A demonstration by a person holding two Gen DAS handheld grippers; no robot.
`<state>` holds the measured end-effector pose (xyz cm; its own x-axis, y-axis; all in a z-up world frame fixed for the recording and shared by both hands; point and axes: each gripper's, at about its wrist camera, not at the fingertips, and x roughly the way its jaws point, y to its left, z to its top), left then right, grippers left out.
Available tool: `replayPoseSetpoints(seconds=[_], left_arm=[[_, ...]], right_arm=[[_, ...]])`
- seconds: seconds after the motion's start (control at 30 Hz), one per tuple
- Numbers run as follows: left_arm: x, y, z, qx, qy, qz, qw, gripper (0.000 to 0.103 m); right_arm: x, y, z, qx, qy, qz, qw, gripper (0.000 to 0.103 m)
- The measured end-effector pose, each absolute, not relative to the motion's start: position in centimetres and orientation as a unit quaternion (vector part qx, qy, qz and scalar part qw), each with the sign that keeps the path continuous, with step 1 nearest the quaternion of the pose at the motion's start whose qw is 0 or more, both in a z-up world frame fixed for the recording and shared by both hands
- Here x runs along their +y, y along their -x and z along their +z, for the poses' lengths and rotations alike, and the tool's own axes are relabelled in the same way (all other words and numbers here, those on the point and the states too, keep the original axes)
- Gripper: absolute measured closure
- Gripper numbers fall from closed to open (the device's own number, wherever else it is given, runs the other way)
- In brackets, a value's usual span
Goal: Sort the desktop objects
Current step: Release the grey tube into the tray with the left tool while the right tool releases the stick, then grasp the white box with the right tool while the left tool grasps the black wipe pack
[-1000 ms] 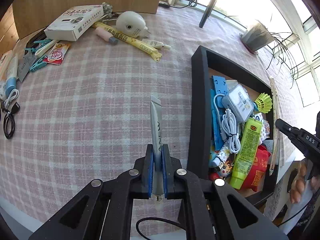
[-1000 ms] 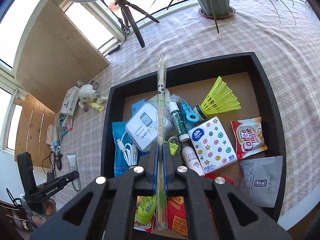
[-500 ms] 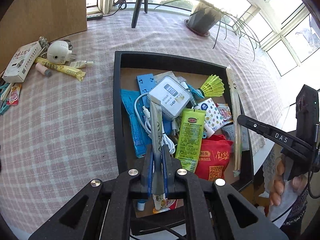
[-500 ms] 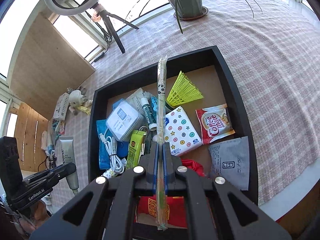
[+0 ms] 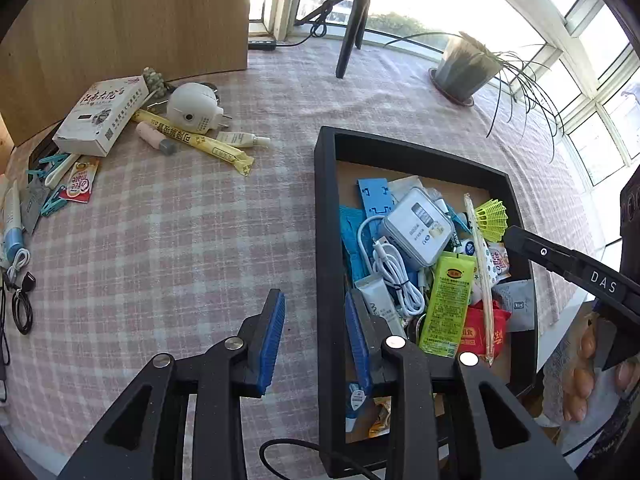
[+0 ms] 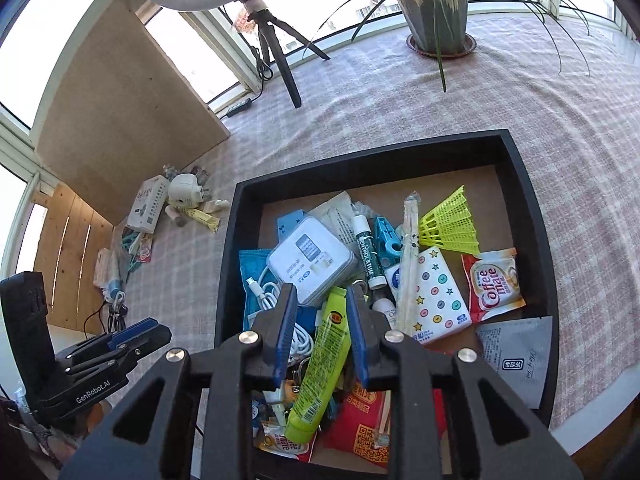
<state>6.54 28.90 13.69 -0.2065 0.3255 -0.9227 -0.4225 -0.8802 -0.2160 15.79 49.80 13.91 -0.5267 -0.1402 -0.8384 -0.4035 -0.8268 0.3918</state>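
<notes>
Left gripper (image 5: pixel 314 330) is hanging with fingers apart, nothing between them, straddling the tray's (image 5: pixel 326 240) left wall: one pad over the cloth (image 5: pixel 180 248), the other just inside the tray. The grey tube (image 5: pixel 378 300) is lying in the tray by that wall, beside the white cable (image 5: pixel 394 270) and under the right pad's tip.

Right gripper (image 6: pixel 322 330) is hovering over the tray's (image 6: pixel 536 220) near half, fingers apart and gripping nothing; the green tube (image 6: pixel 320 368) is showing in the gap below them. The chopstick sleeve (image 6: pixel 408 264) is lying loose in the tray, resting across the star-print tissue pack (image 6: pixel 436 300), its far end beside the shuttlecock (image 6: pixel 452 220). Coffee-mate sachet (image 6: pixel 496 284) and grey packet (image 6: pixel 516 356) are sitting by the right wall; white case (image 6: pixel 312 266) is sitting mid-tray.

Still unsorted on the cloth at the far left corner: box (image 5: pixel 100 116), white plug (image 5: pixel 194 108), yellow stick pack (image 5: pixel 196 142). More bits are lying along the left edge, too small to tell apart.
</notes>
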Motion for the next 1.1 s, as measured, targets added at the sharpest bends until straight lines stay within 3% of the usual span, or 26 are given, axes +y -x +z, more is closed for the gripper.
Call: replayPoseSetpoints(seconds=[0.17, 0.5, 0.63, 1.1], left_arm=[[24.8, -3.0, 14.0, 0.028, 0.574, 0.793, 0.199, 0.074], [13.7, 7.8, 15.2, -0.009, 0.574, 0.812, 0.108, 0.072], [8.4, 13.3, 15.0, -0.034, 0.575, 0.814, 0.071, 0.072], [-1.8, 29.6, 6.9, -0.148, 0.600, 0.786, 0.023, 0.069]], right_arm=[[46.4, -10.8, 15.2, 0.249, 0.485, 0.837, 0.039, 0.071], [37.6, 2.5, 17.6, 0.171, 0.508, 0.842, -0.063, 0.069], [33.6, 8.8, 17.7, 0.153, 0.519, 0.835, -0.101, 0.057], [23.3, 26.0, 11.1, 0.088, 0.563, 0.812, -0.126, 0.054]])
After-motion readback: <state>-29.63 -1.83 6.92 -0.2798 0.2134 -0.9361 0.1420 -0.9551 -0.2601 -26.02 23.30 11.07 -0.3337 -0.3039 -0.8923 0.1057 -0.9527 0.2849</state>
